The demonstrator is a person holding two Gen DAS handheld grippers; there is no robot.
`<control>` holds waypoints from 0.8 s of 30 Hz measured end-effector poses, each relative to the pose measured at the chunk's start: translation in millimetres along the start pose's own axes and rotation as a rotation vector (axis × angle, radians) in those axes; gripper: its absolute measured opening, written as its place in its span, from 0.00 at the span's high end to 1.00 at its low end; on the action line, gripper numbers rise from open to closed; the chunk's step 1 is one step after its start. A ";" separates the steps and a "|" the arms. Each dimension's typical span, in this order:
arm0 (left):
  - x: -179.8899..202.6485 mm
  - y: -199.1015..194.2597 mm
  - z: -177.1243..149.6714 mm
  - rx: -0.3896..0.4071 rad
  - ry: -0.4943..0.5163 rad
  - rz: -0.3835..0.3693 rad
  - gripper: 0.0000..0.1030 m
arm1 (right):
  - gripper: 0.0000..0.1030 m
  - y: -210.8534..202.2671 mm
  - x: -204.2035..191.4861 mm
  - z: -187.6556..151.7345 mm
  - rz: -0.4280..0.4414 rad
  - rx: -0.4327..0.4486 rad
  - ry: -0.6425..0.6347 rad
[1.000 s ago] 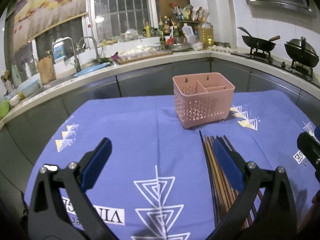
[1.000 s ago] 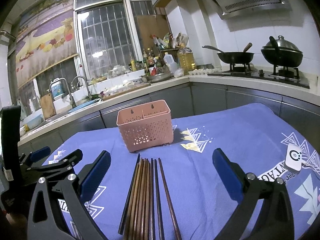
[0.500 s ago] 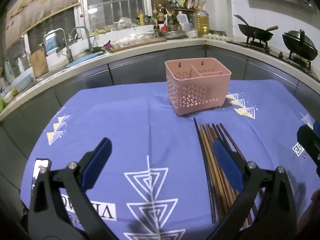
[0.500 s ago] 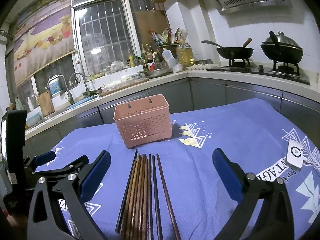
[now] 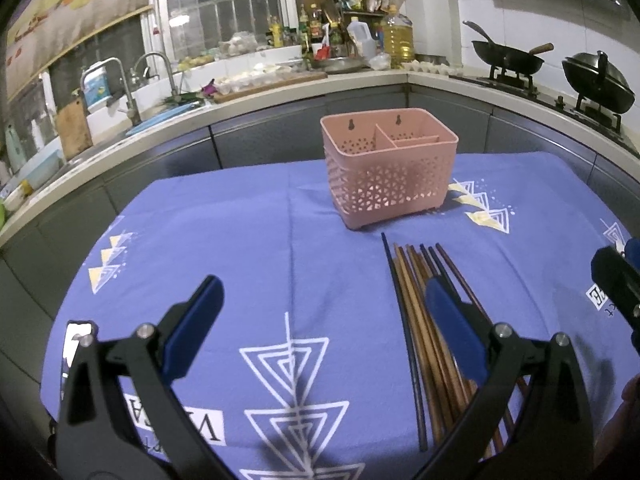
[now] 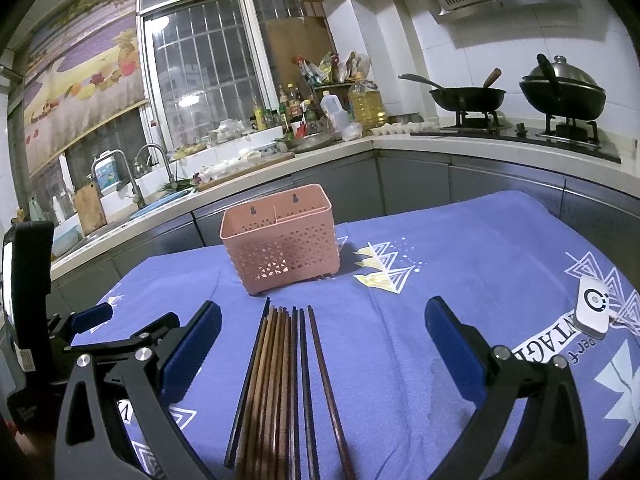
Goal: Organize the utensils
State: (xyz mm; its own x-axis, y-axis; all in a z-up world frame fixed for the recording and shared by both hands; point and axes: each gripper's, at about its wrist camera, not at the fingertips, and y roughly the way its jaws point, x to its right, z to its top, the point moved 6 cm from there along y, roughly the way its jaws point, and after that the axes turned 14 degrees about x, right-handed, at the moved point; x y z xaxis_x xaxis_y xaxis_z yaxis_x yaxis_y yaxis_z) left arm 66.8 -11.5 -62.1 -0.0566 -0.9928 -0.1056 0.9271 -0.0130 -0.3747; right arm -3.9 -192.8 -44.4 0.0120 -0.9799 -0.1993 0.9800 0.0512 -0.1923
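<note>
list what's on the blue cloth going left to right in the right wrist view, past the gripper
left gripper → pink utensil basket → yellow triangle print → small white device

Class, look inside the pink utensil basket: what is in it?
The pink basket shows divider walls making compartments and no utensils above its rim; the compartment floors are hidden. The chopsticks lie on the tablecloth.

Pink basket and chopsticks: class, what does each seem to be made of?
Pink basket: probably moulded plastic, matt, with regular triangular perforations and hanging holes. Chopsticks: most look like brown wood or bamboo; a few darker ones could be lacquered or plastic, hard to tell.
</note>
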 end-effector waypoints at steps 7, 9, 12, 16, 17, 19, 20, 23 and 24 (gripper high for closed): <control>-3.8 9.6 -4.0 -0.028 -0.026 -0.037 0.06 | 0.03 6.3 3.5 -4.9 -0.006 -0.028 -0.044; -6.9 12.5 -7.4 -0.041 -0.049 -0.073 0.06 | 0.06 8.2 5.9 -9.0 -0.012 -0.045 -0.071; -9.7 18.4 -16.0 -0.087 -0.095 -0.145 0.11 | 0.32 16.0 12.5 -24.9 -0.012 -0.130 -0.115; 0.6 29.2 -32.8 -0.167 -0.103 -0.223 0.27 | 0.63 30.1 21.5 -58.6 0.024 -0.301 -0.113; 5.7 31.9 -38.2 -0.190 -0.093 -0.243 0.29 | 0.66 33.0 22.5 -65.4 0.030 -0.330 -0.116; 20.2 35.7 -48.7 -0.226 -0.076 -0.291 0.40 | 0.69 38.9 22.8 -79.2 0.046 -0.393 -0.120; 26.4 37.8 -53.6 -0.244 -0.067 -0.309 0.45 | 0.69 41.1 21.5 -85.5 0.057 -0.413 -0.121; 40.2 45.7 -68.5 -0.296 -0.029 -0.329 0.60 | 0.69 44.5 17.1 -100.4 0.075 -0.462 -0.134; 42.7 47.7 -72.2 -0.307 -0.020 -0.328 0.62 | 0.69 44.7 16.0 -103.6 0.082 -0.475 -0.140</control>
State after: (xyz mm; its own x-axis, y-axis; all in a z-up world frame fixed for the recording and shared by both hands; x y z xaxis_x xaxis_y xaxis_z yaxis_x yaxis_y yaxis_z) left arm 81.9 -46.0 -151.0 -0.3188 -0.9444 0.0809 0.7085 -0.2941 -0.6415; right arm 19.5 -186.2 -155.7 0.1437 -0.9838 -0.1070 0.7764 0.1791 -0.6043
